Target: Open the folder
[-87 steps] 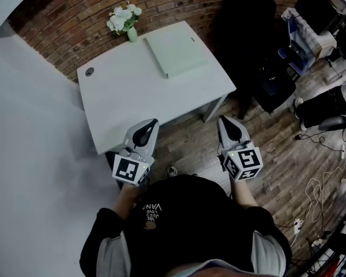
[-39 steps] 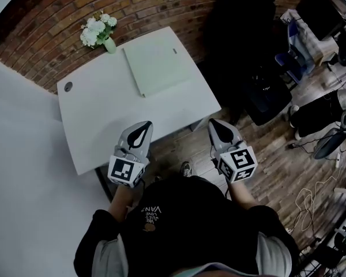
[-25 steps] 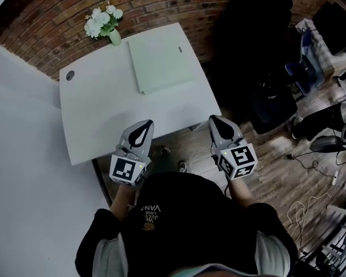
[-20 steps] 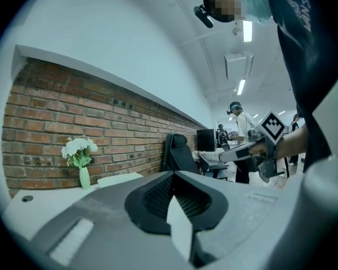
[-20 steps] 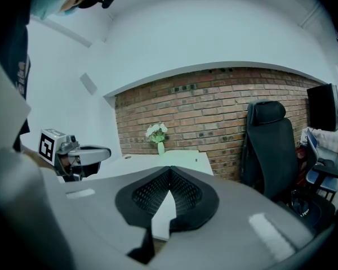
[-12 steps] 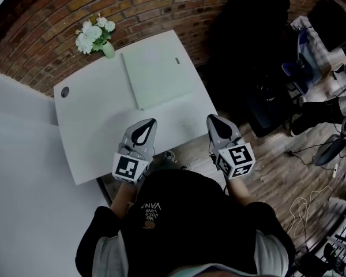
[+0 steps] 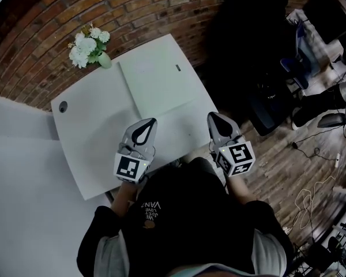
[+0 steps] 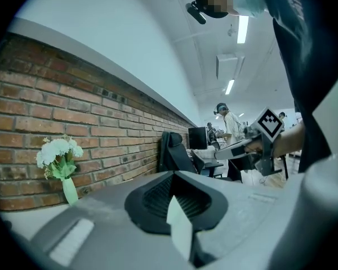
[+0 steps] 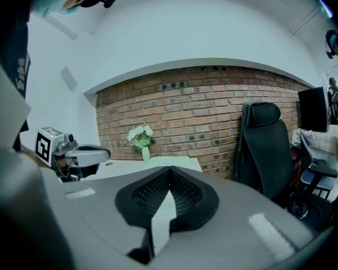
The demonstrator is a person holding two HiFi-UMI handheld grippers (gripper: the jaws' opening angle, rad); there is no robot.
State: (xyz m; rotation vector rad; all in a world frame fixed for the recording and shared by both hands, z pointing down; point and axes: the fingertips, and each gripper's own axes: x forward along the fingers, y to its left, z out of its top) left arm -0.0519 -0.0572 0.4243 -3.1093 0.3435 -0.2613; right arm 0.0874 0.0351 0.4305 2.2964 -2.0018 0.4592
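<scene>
The left tongs (image 7: 146, 126) and right tongs (image 7: 214, 120) hover at the near edge of the bench (image 7: 92, 140), each pair of jaws together and empty. Beyond them the pale green folder (image 7: 155, 79) lies closed and flat on the bench, just beside a vase of white flowers (image 7: 87, 46).

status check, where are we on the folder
Left claw shut, empty; right claw shut, empty. Folder closed, flat on table, untouched. Nothing in the way; flowers at far corner.
</scene>
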